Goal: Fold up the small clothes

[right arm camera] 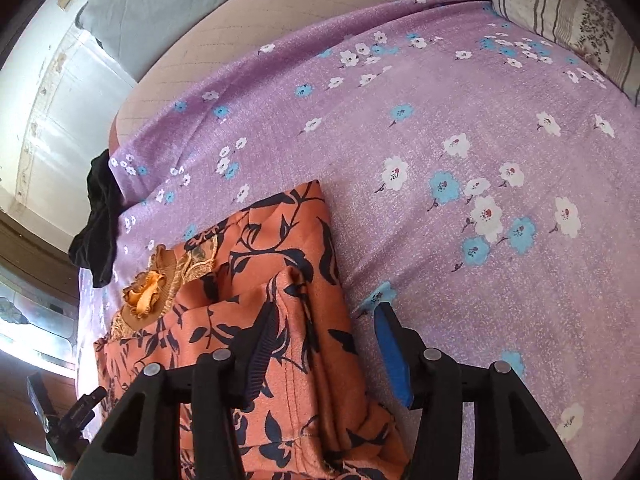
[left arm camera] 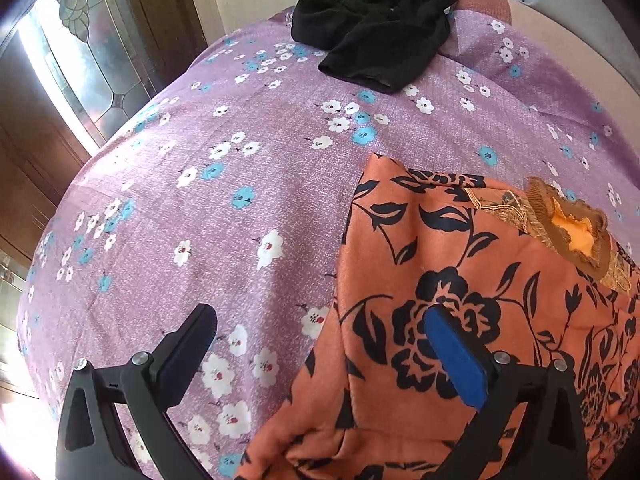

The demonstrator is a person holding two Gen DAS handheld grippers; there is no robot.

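An orange garment with a black flower print (left arm camera: 460, 280) lies partly folded on the purple flowered bedsheet (left arm camera: 240, 184); its ruffled orange collar (left arm camera: 576, 228) shows at the right. My left gripper (left arm camera: 320, 320) is open over the garment's left edge, empty. In the right wrist view the same garment (right arm camera: 280, 280) lies at lower left with its collar (right arm camera: 152, 288) facing left. My right gripper (right arm camera: 324, 320) is open above the garment's right edge, holding nothing.
A black garment (left arm camera: 376, 28) lies crumpled at the sheet's far edge and also shows in the right wrist view (right arm camera: 100, 220). A striped pillow (right arm camera: 568, 16) sits at the far right. A wooden door with a glass pane (left arm camera: 80, 52) stands to the left.
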